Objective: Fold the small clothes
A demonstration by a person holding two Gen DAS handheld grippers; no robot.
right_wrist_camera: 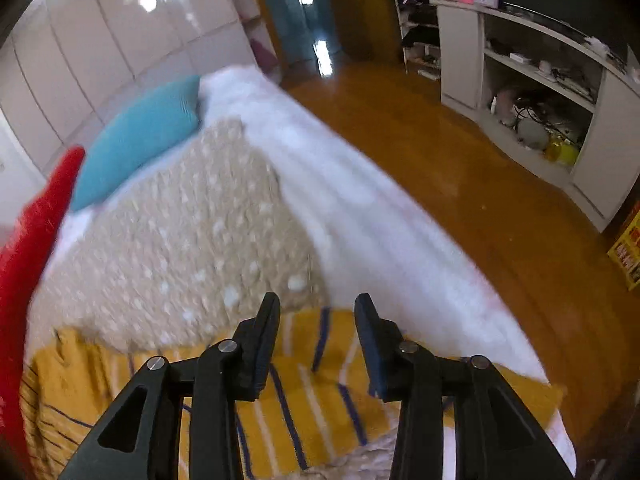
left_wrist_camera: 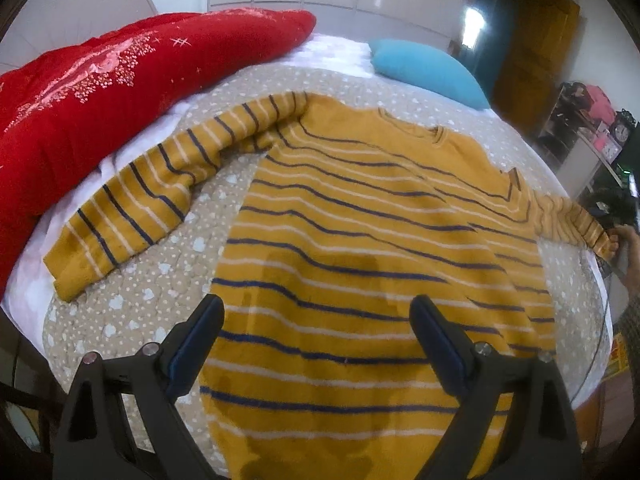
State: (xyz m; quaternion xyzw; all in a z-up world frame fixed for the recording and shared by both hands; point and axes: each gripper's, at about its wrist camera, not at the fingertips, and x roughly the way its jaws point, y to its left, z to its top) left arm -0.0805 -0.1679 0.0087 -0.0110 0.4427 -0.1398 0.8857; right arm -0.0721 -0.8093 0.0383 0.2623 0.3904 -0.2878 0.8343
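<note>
Left wrist view: mustard striped sweater point(left_wrist_camera: 360, 216) lies flat, front up, on the dotted beige quilt point(left_wrist_camera: 168, 272) in the middle of the bed point(left_wrist_camera: 340, 48), hem toward the near edge, collar toward the far edge with the teal pillow point(left_wrist_camera: 428, 70). Long axis of the sleeves runs left-right across the bed; 1 sleeve reaches toward the red blanket point(left_wrist_camera: 100, 92), the other to the right edge, where a hand point(left_wrist_camera: 628, 248) shows by its cuff. Left gripper point(left_wrist_camera: 316, 336) hovers above the hem, jaws spread wide, nothing between the pads. Right wrist view, blurred: right gripper point(right_wrist_camera: 317, 344) sits over the right sleeve point(right_wrist_camera: 320, 384), jaws roughly half open, no cloth pinched. Judgement: right gripper is nearer that sleeve, so the sleeve fold inward looks like its job.
</note>
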